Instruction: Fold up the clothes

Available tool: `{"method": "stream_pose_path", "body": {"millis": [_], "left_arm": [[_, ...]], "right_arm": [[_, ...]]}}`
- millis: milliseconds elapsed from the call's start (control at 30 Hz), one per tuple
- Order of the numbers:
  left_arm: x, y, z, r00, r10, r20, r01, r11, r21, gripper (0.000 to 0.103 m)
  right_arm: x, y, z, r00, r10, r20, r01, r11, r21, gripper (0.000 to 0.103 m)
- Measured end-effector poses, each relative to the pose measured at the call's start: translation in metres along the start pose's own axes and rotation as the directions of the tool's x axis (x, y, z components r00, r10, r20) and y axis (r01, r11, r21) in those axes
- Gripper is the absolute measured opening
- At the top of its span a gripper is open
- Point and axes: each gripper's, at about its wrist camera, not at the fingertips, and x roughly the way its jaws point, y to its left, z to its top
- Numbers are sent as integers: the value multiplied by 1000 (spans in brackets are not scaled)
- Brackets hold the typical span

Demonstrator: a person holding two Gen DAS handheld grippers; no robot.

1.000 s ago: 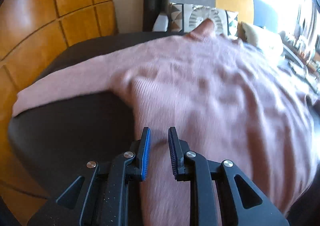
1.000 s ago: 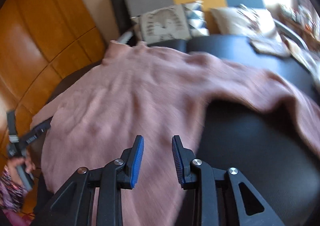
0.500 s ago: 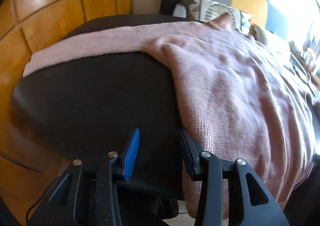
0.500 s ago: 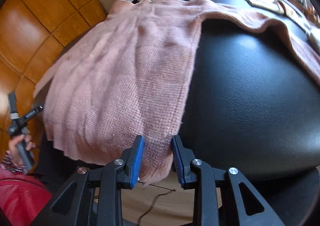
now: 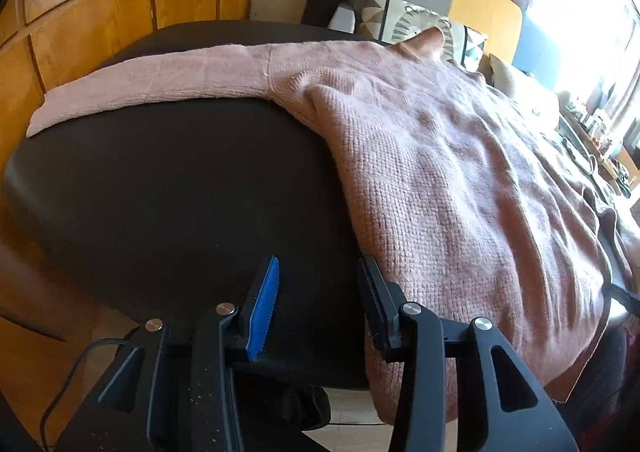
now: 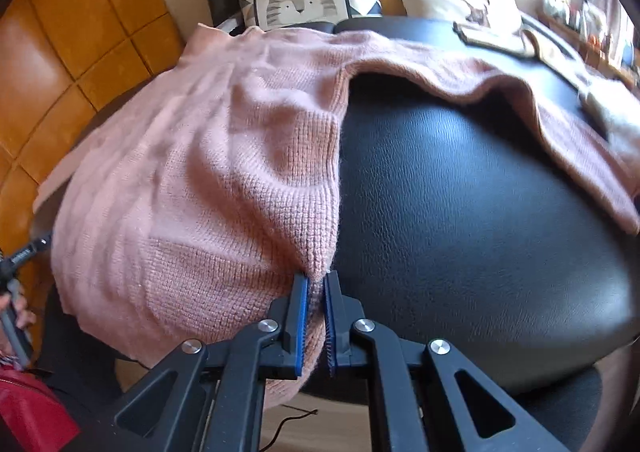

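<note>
Sweater (image 6: 208, 188): pink knitted wool-like cloth, coarse ribbed weave, slightly fuzzy, matt. Table (image 6: 480, 212): black leather-look covering, fine grain, soft sheen with window glare. Wall panels (image 5: 100, 20), at 10 o'clock in the left wrist view: orange-brown wood, smooth, glossy varnish. Right gripper (image 6: 316, 316): matt black plastic arms, blue ridged rubbery pads, shiny metal screws. Left gripper (image 5: 316, 304): same finish. Cushion (image 6: 308, 0), at 12 o'clock: printed woven cloth, matt.
</note>
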Motion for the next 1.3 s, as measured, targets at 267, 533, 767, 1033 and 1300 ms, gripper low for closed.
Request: {"method": "stream_pose_path", "body": {"millis": [267,533,767,1033,1300], "left_arm": [[-3,-2,2,997,-78,-24,77,996,-32,44],[-2,-2,5,990,-137,-40,134,988,-73,44],[1,-8,3,960,-274,-47,267,955,-128,44],[8,-32,1,941,-335,-58,326,938,-120,44],[16,-41,9,930,-357,-85,339,925,-172,35]], "right_arm": [[-22,27,11,989,-10,148,26,994,-109,22],[18,79,11,995,101,22,-91,955,-283,23],[31,65,-3,998,64,-18,-66,970,-233,24],[30,64,-5,997,72,-15,-73,975,-210,24],[34,64,-2,997,66,-26,-70,975,-212,24]]}}
